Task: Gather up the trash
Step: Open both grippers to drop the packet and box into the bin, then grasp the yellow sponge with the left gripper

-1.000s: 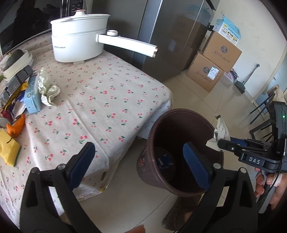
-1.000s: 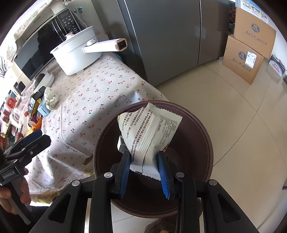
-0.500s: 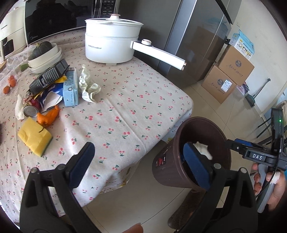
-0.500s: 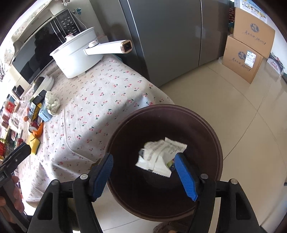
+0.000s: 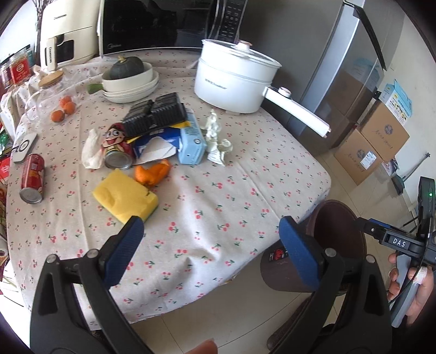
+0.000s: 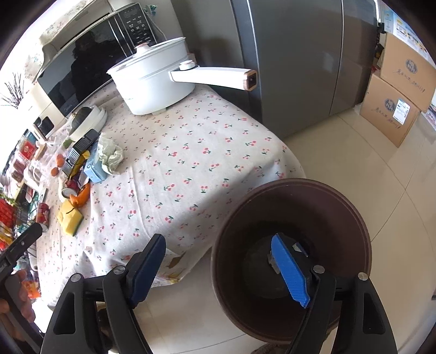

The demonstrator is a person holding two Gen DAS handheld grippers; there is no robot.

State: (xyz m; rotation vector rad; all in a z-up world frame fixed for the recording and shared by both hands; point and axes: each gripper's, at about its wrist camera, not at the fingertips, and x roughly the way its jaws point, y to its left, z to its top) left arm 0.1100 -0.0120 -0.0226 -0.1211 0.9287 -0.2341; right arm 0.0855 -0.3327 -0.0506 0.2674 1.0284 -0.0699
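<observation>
A brown trash bin stands on the floor by the table corner; it also shows in the left wrist view. Trash lies at its bottom, mostly hidden behind my right finger. My right gripper is open and empty above the bin's near rim. My left gripper is open and empty over the table's front edge. On the cherry-print tablecloth lie a crumpled white wrapper, a blue carton, orange peel, a yellow sponge, a cartoon can and a red can.
A white electric pot with a long handle stands at the back of the table. A black tray, stacked bowls with a squash, a glass jar and a microwave are behind. Cardboard boxes stand on the floor by the fridge.
My right gripper opened and the white wrapper fell into the bin. My left gripper swung left and up from the bin toward the table's trash pile.
</observation>
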